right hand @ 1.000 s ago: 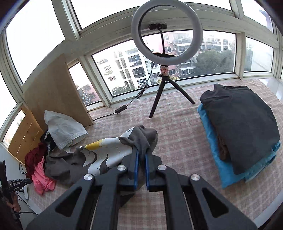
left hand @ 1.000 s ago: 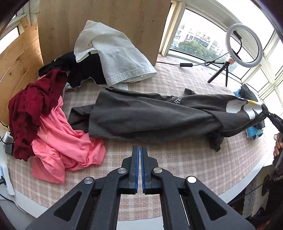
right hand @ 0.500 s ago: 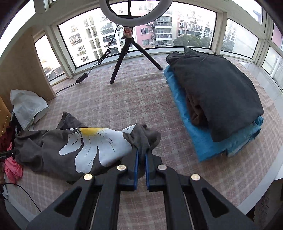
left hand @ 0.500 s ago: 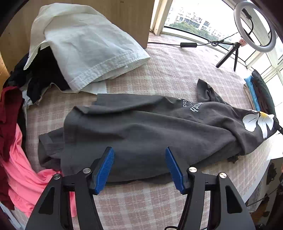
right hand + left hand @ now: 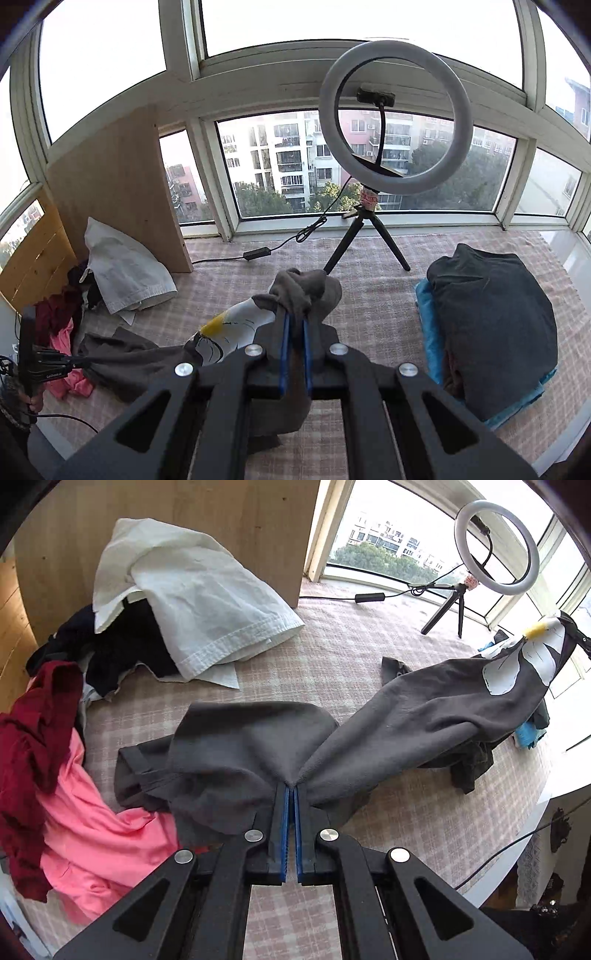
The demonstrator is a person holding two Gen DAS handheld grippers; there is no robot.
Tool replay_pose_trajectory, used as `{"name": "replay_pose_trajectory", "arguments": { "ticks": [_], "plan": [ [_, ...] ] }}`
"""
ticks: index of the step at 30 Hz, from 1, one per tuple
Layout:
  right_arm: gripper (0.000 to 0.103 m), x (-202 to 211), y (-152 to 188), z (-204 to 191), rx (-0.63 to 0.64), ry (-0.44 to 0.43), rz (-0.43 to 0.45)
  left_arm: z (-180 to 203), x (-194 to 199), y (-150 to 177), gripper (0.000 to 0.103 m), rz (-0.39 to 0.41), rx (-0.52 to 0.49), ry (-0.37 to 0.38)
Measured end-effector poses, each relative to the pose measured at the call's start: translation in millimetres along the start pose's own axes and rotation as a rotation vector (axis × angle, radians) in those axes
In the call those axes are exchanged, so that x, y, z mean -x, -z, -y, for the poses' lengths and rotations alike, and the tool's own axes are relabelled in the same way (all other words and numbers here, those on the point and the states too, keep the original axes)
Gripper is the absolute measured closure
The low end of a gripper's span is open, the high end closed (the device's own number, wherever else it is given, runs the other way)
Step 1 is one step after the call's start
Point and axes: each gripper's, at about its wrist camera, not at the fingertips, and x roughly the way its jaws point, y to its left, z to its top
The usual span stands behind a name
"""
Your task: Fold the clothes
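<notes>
A dark grey T-shirt [image 5: 424, 716] with a white and yellow flower print [image 5: 517, 664] stretches across the checked table between my two grippers. My left gripper [image 5: 290, 788] is shut on the shirt's near edge, and the cloth bunches at its tips. My right gripper [image 5: 295, 319] is shut on the other end of the shirt [image 5: 306, 291] and holds it lifted above the table. The flower print [image 5: 236, 328] hangs just left of the right gripper. The left gripper also shows in the right wrist view [image 5: 79, 363], at the far left.
A pile of unfolded clothes lies at the left: a white garment [image 5: 192, 590], black cloth [image 5: 122, 646], a dark red garment [image 5: 33, 738], a pink one [image 5: 99, 834]. A ring light on a tripod [image 5: 395, 125] stands by the window. A folded stack [image 5: 491, 332] lies at the right. A wooden board [image 5: 118, 184] stands behind.
My left gripper was shut and empty, opened over the shirt, and has shut on its near edge. My right gripper has lifted its end of the shirt higher.
</notes>
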Motion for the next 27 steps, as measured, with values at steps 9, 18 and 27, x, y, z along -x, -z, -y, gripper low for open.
{"name": "replay_pose_trajectory", "arguments": {
  "ticks": [9,18,27],
  "plan": [
    [0.097,40.9,-56.3,-108.7,0.217,-0.304,0.075,-62.5,113.7,130.6,0.101,0.012,0.193,-0.126],
    [0.075,-97.1,138.6,-146.7,0.325,-0.402,-0.601,-103.8,90.5,142.7,0.101,-0.117,0.266,-0.275],
    [0.057,-93.3,151.7,-36.5,0.016,-0.345,-0.541,25.3,-43.1,-45.2,0.069,-0.159,-0.087,0.036]
  ]
}}
